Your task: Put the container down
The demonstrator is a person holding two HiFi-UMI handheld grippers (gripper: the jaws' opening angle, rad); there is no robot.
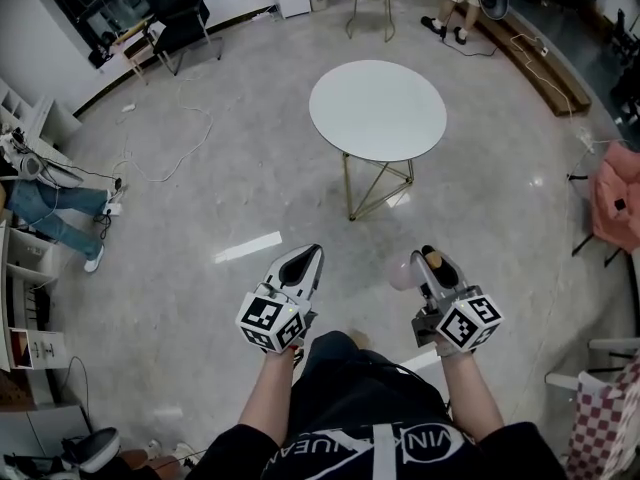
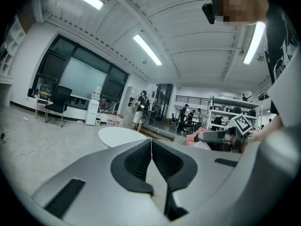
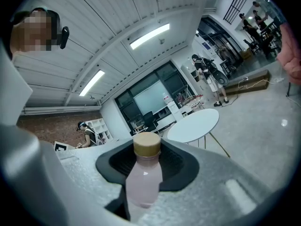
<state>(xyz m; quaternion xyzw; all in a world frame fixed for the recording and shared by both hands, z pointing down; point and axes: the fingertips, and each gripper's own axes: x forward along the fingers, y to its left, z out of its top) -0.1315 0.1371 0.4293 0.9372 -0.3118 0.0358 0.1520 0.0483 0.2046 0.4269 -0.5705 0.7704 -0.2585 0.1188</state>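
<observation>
The right gripper (image 3: pixel 146 160) has its 2 jaws pressed on a pink bottle (image 3: pixel 142 182), 1 on each side. The bottle stands up straight and has a tan cap (image 3: pixel 147 144). Past it, a round white table (image 3: pixel 195 125) stands on the gray floor (image 3: pixel 263 126). 2 long lights (image 3: pixel 149 36) glow on the ceiling. A person (image 3: pixel 87 133) stands far off at the left, near white shelves (image 3: pixel 101 126).

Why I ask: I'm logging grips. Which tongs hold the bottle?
The right tongs: they clamp a pale pink bottle with a tan cap. The left tongs are shut with nothing between them.
</observation>
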